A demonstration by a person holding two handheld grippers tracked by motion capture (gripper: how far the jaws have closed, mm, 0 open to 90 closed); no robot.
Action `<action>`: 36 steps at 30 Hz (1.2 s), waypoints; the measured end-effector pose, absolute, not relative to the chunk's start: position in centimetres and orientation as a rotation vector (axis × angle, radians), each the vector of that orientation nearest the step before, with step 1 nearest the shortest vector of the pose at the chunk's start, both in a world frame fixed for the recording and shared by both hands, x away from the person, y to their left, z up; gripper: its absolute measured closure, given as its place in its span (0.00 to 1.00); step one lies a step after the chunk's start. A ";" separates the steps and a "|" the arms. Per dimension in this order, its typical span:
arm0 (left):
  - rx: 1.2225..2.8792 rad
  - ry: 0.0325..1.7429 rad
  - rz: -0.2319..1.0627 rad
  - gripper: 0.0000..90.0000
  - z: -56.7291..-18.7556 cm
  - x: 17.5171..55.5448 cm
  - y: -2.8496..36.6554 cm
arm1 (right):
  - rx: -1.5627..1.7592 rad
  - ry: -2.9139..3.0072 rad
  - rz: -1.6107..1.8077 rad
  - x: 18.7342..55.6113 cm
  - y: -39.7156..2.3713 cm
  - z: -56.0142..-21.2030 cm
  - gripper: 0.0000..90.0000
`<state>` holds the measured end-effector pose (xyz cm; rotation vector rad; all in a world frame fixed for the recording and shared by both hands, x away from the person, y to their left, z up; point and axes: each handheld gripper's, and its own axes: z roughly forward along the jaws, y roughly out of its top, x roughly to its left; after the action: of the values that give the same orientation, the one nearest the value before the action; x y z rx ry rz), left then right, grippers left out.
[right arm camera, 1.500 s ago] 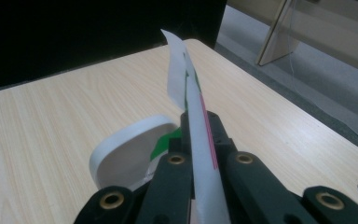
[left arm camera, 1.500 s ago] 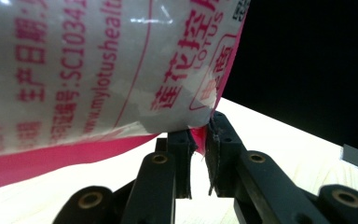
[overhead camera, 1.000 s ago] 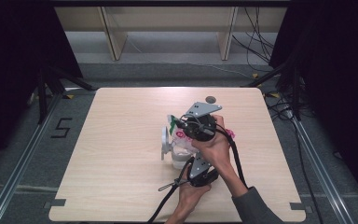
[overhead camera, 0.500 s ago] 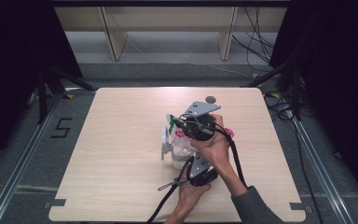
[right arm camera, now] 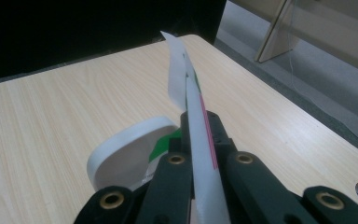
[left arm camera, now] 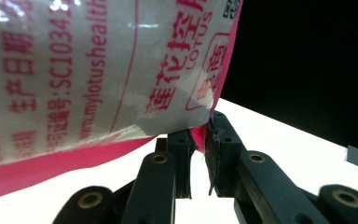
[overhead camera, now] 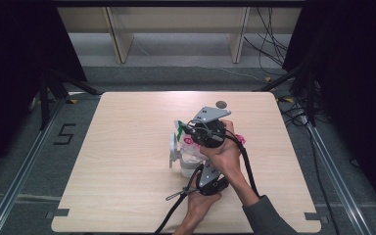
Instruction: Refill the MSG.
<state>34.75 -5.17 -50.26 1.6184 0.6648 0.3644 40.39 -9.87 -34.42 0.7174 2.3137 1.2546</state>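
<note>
Both tools meet over the middle of the counter (overhead camera: pixel 127 147), just toward the person from the small dark disc (overhead camera: pixel 221 104) that lies near the counter's far edge.

The right tool (right arm camera: pixel 200 116) is closed on the thin edge of a white plastic packet (right arm camera: pixel 186 102); in the right gripper view the 2 black jaws press flat against the sheet from either side, and its white edge, with a pink stripe along it, rises out between them.

The left tool (left arm camera: pixel 200 135) is clamped on a lower corner of the same packet; in the left gripper view its 2 jaws pinch the pink seam where it comes to a point, and the packet's white face with red printed characters hangs just above them.

In the high view the packet (overhead camera: pixel 188 147) sits between the 2 hands, nearer the person than the dark disc, with the right hand (overhead camera: pixel 225 152) above it and the left hand (overhead camera: pixel 203 196) toward the counter's near edge.

A white loop with green on it (right arm camera: pixel 130 158) shows just left of the right tool's jaws; I cannot tell whether it belongs to the packet
</note>
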 end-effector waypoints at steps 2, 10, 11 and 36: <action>1.620 0.664 0.369 0.89 -50.2 34.7 -5.1 | 0.719 2.314 1.258 40.3 -9.9 -34.3 1.00; 1.617 0.662 0.361 0.89 -50.3 34.9 -5.2 | 0.705 2.323 1.235 40.5 -9.6 -34.6 1.00; 1.615 0.663 0.358 0.89 -50.3 34.9 -5.2 | 0.712 2.312 1.247 40.5 -9.5 -34.7 1.00; 1.622 0.661 0.361 0.89 -50.3 34.8 -5.2 | 0.728 2.317 1.260 40.4 -9.8 -34.6 1.00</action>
<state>34.84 -5.22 -50.32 1.6224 0.6606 0.3608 40.44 -9.79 -34.65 0.7277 2.3172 1.2595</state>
